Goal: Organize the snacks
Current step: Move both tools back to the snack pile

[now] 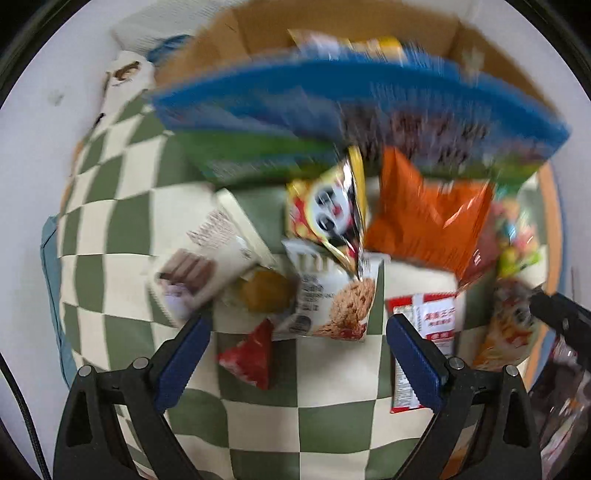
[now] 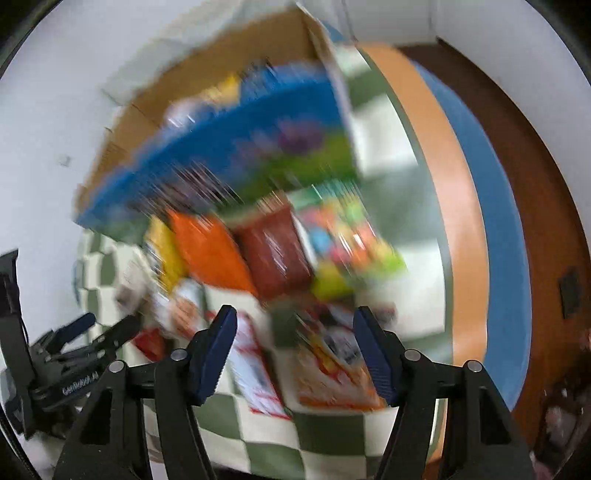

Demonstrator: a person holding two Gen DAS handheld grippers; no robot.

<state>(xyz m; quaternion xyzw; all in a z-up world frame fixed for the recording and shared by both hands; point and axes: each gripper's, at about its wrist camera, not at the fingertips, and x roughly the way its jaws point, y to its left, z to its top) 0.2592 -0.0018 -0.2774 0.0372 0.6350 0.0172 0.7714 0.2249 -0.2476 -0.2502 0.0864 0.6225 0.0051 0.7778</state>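
Snack packets lie scattered on a green-and-white checked cloth (image 1: 332, 435). My left gripper (image 1: 299, 358) points down over them, open with nothing between its pads; a small red packet (image 1: 247, 358) and a cookie packet (image 1: 332, 306) lie just beyond it. A red-and-white packet (image 1: 424, 332) lies by its right finger. My right gripper (image 2: 295, 354) is open too, above an orange-yellow packet (image 2: 332, 373) and the red-and-white packet (image 2: 255, 369). This view is blurred, and no pad visibly presses on anything. The left gripper (image 2: 88, 339) shows at the far left of the right wrist view.
A cardboard box (image 1: 258, 33) stands at the back with a large blue bag (image 1: 351, 96) leaning at its front. An orange bag (image 1: 424, 214), a panda packet (image 1: 325, 210) and colourful sweets (image 1: 517, 240) lie in between. The round table's orange rim (image 2: 454, 221) curves on the right.
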